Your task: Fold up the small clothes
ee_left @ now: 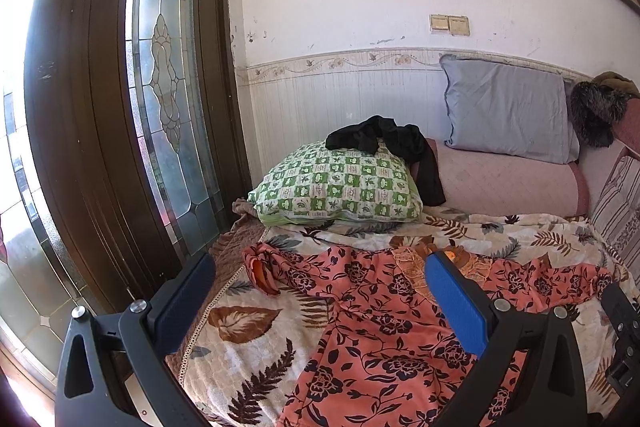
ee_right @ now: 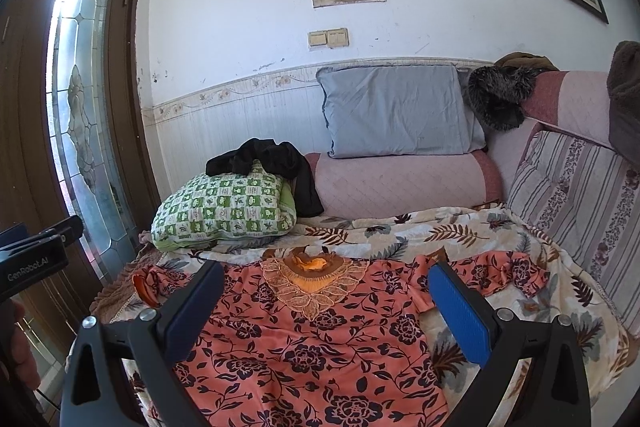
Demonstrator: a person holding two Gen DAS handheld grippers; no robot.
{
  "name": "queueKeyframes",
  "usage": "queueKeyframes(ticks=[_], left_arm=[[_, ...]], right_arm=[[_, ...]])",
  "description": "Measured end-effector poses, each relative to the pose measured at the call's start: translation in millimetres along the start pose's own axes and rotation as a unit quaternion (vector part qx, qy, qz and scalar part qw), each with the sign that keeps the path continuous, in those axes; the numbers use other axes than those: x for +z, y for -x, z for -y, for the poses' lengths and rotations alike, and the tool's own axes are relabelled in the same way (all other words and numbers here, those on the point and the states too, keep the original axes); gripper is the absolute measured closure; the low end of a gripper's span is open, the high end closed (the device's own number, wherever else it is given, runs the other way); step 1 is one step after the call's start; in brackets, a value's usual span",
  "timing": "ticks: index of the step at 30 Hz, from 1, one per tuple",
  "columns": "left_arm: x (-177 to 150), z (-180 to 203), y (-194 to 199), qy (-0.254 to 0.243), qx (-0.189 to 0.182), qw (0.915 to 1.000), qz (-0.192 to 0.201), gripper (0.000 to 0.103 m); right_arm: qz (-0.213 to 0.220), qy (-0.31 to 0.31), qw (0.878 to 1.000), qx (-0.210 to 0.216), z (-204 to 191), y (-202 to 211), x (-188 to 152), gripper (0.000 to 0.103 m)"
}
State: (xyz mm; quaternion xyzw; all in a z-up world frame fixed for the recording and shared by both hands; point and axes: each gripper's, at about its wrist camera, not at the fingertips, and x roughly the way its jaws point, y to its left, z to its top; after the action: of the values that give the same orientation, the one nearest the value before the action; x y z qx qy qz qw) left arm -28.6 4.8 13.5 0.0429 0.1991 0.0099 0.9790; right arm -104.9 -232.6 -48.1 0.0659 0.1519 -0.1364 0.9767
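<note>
The dress (ee_right: 304,355), thin coral floral cloth with a lace collar, is lying flat on the leaf-print blanket (ee_right: 472,239). The left gripper (ee_left: 320,291) and right gripper (ee_right: 326,301) are hovering above it, jaws gaping wide, holding nothing.

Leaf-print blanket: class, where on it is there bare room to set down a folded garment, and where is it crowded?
Bare blanket lies between the floral top's collar and the pink bolster, and to the right of its right sleeve, towards the striped cushion. The back left is crowded: green checked pillow with black clothing on it.
</note>
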Motion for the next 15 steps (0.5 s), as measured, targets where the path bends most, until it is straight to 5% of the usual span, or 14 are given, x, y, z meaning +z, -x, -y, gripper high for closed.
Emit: queueKeyframes(ticks=[6, 10, 13, 15], left_arm=[[-11, 17, -43, -0.009, -0.013, 0.9991, -0.038, 0.000], [-37, 40, -109, -0.016, -0.044, 0.9939, -0.100, 0.000], [-69, 64, -173, -0.017, -0.071, 0.9830, -0.169, 0.000], [-94, 82, -215, -0.021, -0.076, 0.9737, -0.214, 0.000]], right_arm=[[-0.030, -0.023, 0.999, -0.003, 27, -35, -10, 0.000], [-0.061, -0.107, 0.992, 0.020, 92, -82, -27, 0.000], [-0.095, -0.214, 0.972, 0.019, 169, -131, -50, 0.000], [-0.129, -0.305, 0.944, 0.014, 220, -167, -75, 0.000]])
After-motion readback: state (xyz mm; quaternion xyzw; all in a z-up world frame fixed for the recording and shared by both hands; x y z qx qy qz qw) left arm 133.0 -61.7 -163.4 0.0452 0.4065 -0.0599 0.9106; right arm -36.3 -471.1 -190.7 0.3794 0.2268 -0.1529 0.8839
